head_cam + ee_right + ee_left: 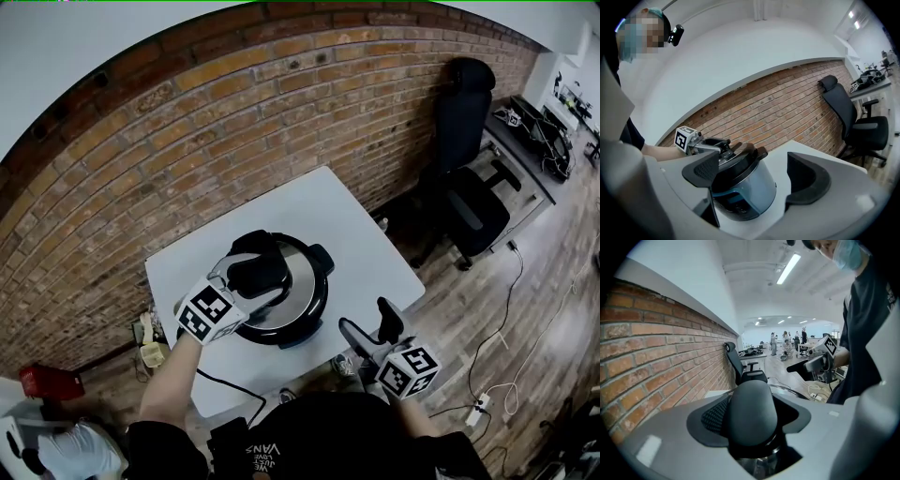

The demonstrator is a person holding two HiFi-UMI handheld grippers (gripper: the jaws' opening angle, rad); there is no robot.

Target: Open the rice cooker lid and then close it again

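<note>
A round rice cooker (298, 302) with a steel and black lid stands in the middle of a white table (328, 202). My left gripper (255, 269) reaches in from the left and is shut on the lid's black handle (752, 411), which fills the space between its jaws; the textured left pad (714, 416) lies against it. The lid sits on the pot (745, 190). My right gripper (371, 325) hovers at the table's front right edge, apart from the cooker, open with nothing between its pads (806, 180).
A brick wall (234, 103) runs behind the table. A black office chair (464, 122) and a desk (530, 141) stand to the right. Cables (511, 281) trail over the wooden floor, and a red object (52, 382) lies at the lower left.
</note>
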